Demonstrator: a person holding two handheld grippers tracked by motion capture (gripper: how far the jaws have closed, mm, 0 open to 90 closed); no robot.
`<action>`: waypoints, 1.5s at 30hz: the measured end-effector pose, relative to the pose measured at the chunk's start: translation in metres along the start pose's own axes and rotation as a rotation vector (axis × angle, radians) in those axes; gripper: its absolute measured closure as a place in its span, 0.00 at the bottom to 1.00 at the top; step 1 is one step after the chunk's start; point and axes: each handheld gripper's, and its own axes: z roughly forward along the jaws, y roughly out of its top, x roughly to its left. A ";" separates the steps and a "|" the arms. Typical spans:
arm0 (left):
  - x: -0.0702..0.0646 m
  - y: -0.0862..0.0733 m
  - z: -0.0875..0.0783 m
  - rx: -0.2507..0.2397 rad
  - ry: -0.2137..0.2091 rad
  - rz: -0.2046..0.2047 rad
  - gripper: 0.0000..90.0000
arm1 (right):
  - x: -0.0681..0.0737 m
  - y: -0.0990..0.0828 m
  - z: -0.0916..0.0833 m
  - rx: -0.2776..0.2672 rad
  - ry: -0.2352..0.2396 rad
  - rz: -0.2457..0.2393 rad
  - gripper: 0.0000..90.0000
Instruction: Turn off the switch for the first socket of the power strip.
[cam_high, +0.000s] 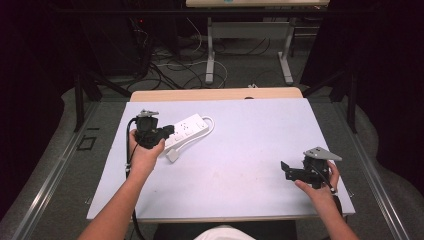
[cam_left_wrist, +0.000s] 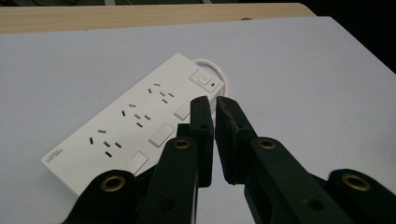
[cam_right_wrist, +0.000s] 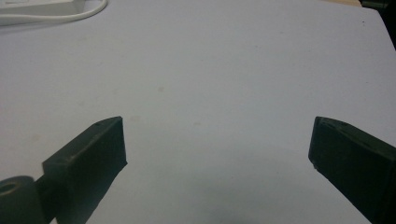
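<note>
A white power strip (cam_high: 189, 127) (cam_left_wrist: 135, 123) lies at the back left of the table, with three sockets, a rocker switch beside each, and a main switch with a red lamp. Its white cable (cam_high: 210, 125) (cam_left_wrist: 219, 70) loops at the far end, and a white plug (cam_high: 172, 155) lies by its near end. My left gripper (cam_high: 169, 132) (cam_left_wrist: 215, 106) hovers over the strip's near edge, jaws shut with nothing between them. At the front right my right gripper (cam_high: 285, 170) (cam_right_wrist: 217, 140) points left over bare table, open wide and holding nothing.
A pale blue-grey mat (cam_high: 240, 145) covers the table, with a wooden edge (cam_high: 215, 94) along the far side. Behind it are floor cables (cam_high: 175, 70) and another table's legs (cam_high: 210, 55). Black frame posts (cam_high: 79, 100) stand at both sides.
</note>
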 end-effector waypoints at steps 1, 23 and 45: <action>0.000 0.001 0.001 0.000 0.003 -0.007 0.96 | 0.000 0.000 0.000 0.000 0.002 0.000 0.04; 0.000 0.011 0.033 0.034 0.028 -0.034 1.00 | -0.001 0.000 0.001 -0.005 0.004 0.007 0.04; 0.000 0.012 0.075 0.109 0.069 -0.056 1.00 | 0.000 -0.001 0.004 -0.003 0.034 0.004 0.06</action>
